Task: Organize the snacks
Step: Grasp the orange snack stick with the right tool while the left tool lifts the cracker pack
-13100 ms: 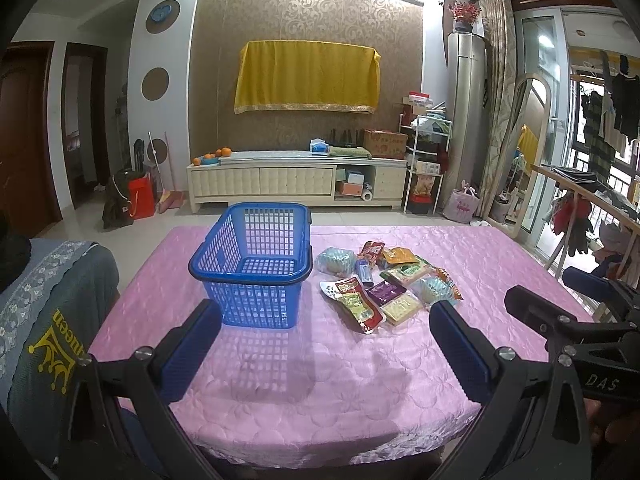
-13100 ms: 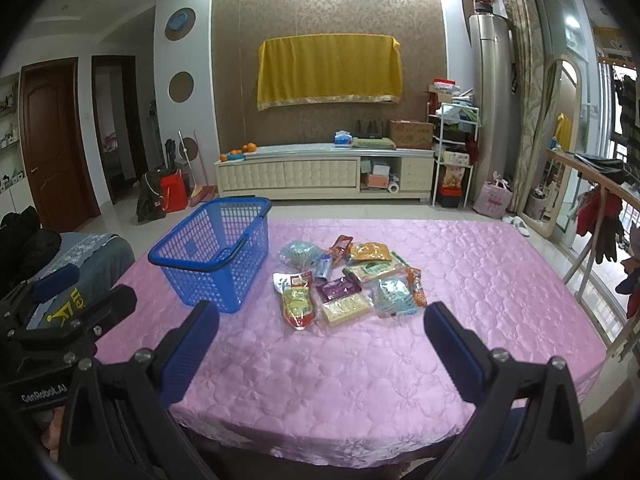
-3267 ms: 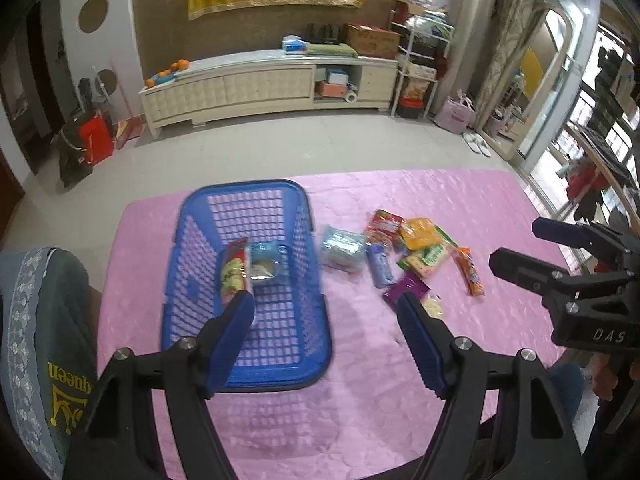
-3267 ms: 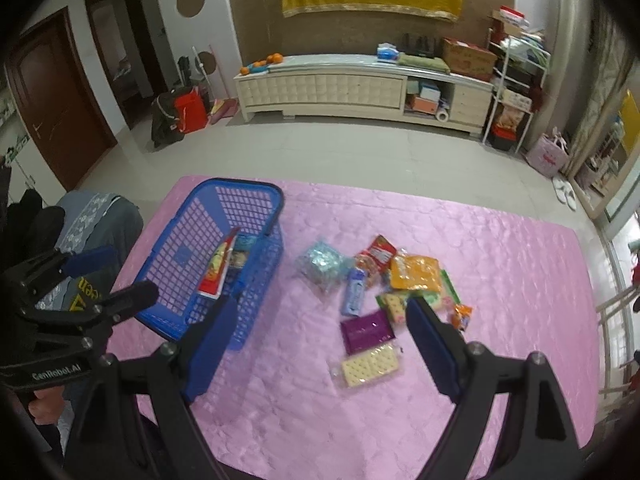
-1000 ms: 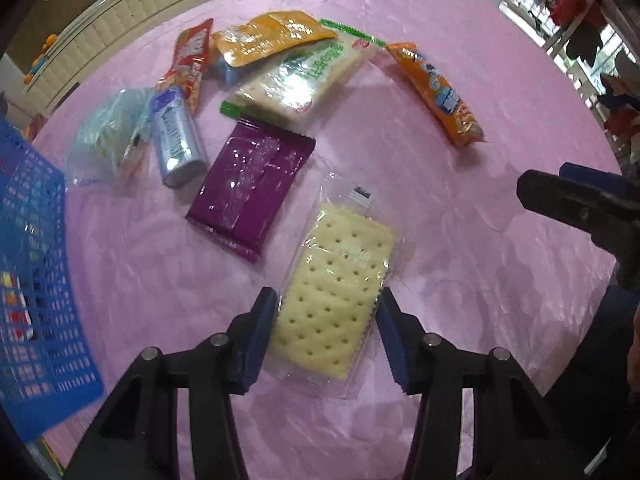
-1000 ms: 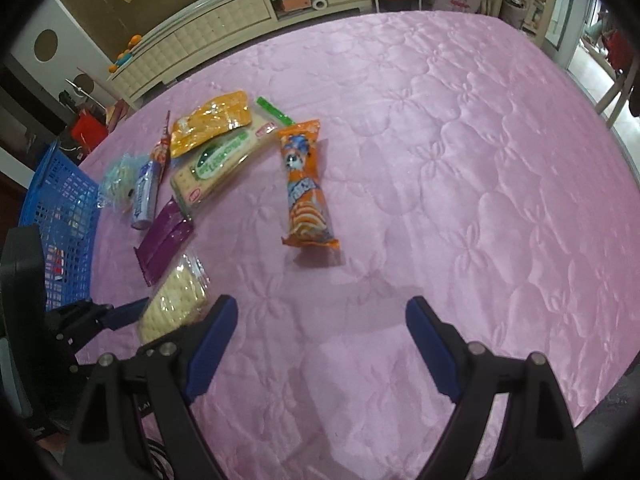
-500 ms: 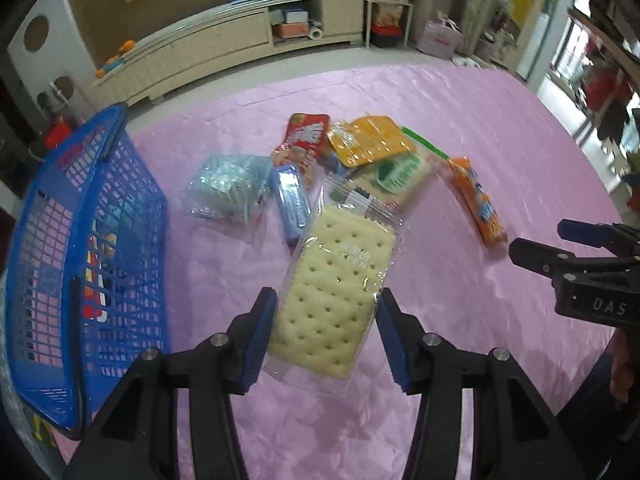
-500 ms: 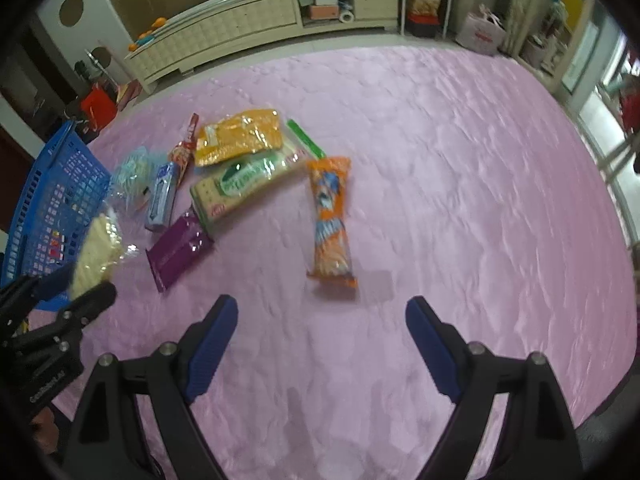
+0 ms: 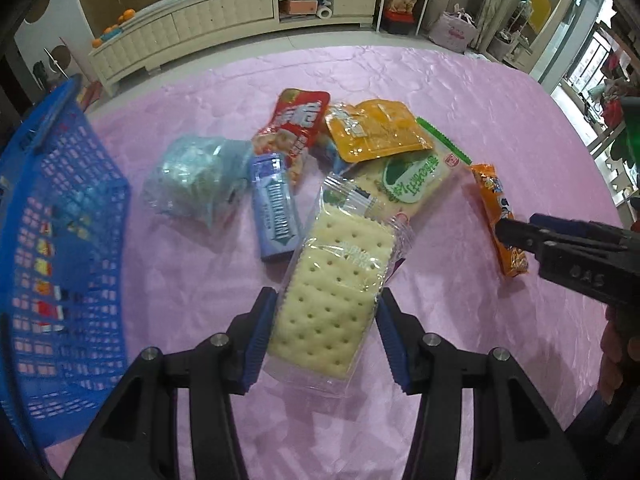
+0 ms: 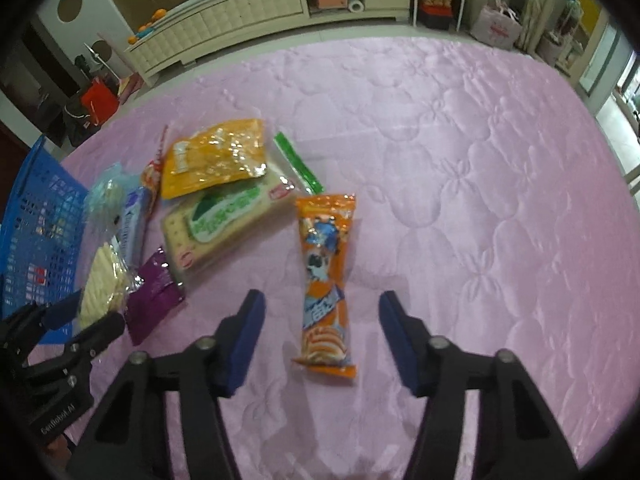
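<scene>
On the pink quilted tablecloth [image 10: 460, 152] the loose snacks lie in a cluster left of centre. My left gripper [image 9: 326, 332] has its 2 blue pads clamped on the long sides of a clear-wrapped pack of pale square crackers [image 9: 336, 292], which is lifted off the cloth above the cluster. Blue plastic lattice basket [image 9: 52, 248] stands at the left edge, with some packets visible through its wall.

My right gripper [image 10: 320, 332] points down over an orange tube-shaped snack packet [image 10: 326, 280]; its jaws are closing with the packet's near end between them, pads not touching it.

Remaining on the cloth, left to right: a crumpled clear bag with pale blue contents [image 9: 192, 178], a blue-lilac rectangular pack [image 9: 274, 212], a red pouch [image 9: 298, 120], a yellow-orange foil pouch [image 9: 376, 130] overlapping a green-labelled cracker pack [image 9: 416, 184]. A purple wrapper [image 10: 154, 296] lies near the left gripper in the right wrist view.
</scene>
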